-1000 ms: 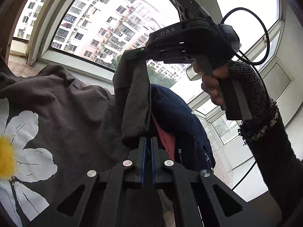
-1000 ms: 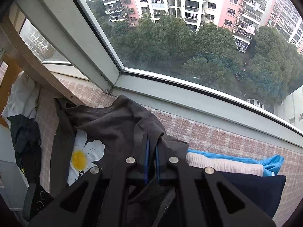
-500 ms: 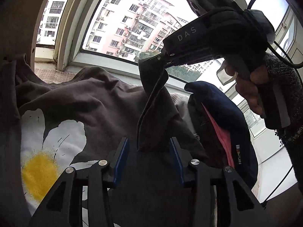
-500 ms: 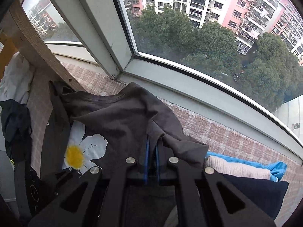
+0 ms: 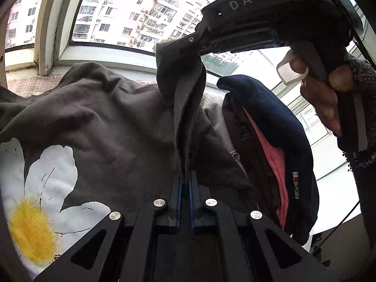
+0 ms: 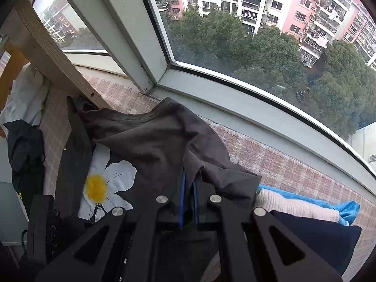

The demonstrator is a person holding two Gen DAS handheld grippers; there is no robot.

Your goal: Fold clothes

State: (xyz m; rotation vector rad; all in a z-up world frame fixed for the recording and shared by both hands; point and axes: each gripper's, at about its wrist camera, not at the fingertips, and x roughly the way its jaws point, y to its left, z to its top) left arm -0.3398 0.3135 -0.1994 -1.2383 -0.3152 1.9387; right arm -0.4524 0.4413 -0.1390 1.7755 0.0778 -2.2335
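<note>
While the dark grey T-shirt with its white and yellow daisy print lies spread over the pink checked cloth of the window ledge, both grippers have hold of one of its edges. In the left wrist view, the left gripper has its blue-lined fingers pressed together on a narrow fold of the shirt's fabric, which rises from between the tips as a taut strip. That strip runs up to the right gripper, held in the person's hand above and beyond it, where the same edge is bunched and pinched at the finger ends. In the right wrist view, the right gripper points steeply down at the shirt, its fingers nearly together, with a ridge of the grey fabric caught between them just at the tips. The daisy lies to the left of those fingers, flat on the shirt. Just right of the shirt sits a stack of folded clothes: navy, cream and bright blue pieces, touching the shirt's edge. Dark garments lie crumpled well to the left.
</note>
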